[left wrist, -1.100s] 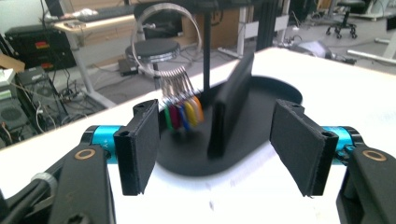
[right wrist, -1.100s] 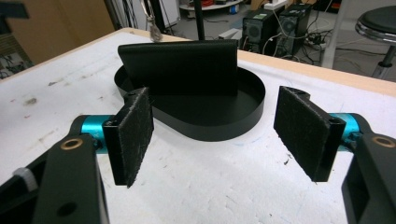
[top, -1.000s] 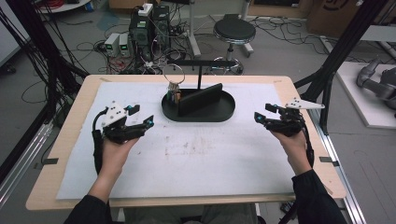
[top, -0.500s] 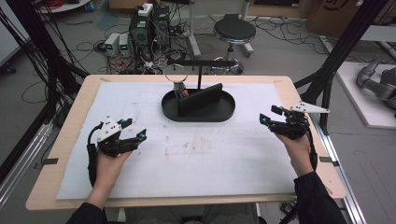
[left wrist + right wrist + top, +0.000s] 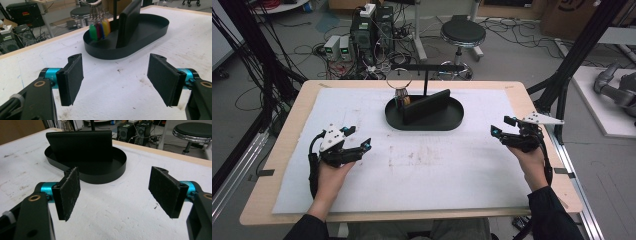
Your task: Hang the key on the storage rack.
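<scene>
Left gripper (image 5: 354, 142) drawn back from black tray (image 5: 452, 122), toward near-left part of surface (image 5: 422, 165), lower over it. Its jaws just been opening wider, nothing between fingers (image 5: 72, 78). Right gripper (image 5: 502, 127) shifted slightly toward near edge along right side. Key ring with coloured tags (image 5: 401, 95) in tray swung, now hanging upright from stand.

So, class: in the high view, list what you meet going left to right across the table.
Left tongs → ring of coloured key tags → upright black wallet in the black oval tray → right tongs.
</scene>
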Tool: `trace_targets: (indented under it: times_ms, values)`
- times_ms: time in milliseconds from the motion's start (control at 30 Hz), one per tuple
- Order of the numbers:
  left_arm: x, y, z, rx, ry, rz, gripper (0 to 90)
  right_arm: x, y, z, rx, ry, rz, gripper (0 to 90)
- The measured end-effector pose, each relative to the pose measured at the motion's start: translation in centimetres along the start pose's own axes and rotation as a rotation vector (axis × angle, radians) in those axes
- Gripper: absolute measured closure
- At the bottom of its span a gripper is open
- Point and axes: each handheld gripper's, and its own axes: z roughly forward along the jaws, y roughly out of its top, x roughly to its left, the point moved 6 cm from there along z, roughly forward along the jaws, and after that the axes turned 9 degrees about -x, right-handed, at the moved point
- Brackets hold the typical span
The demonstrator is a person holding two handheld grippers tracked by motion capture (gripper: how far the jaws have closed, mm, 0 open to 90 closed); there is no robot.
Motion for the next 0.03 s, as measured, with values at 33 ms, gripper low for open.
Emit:
trace_targets:
  times_ms: [33]
  values:
    - [0.13, -0.06, 0.02, 0.002, 0.006, -0.001, 29.0, -0.03, -0.06, -0.02, 0.004, -0.001, -0.001, 24.8]
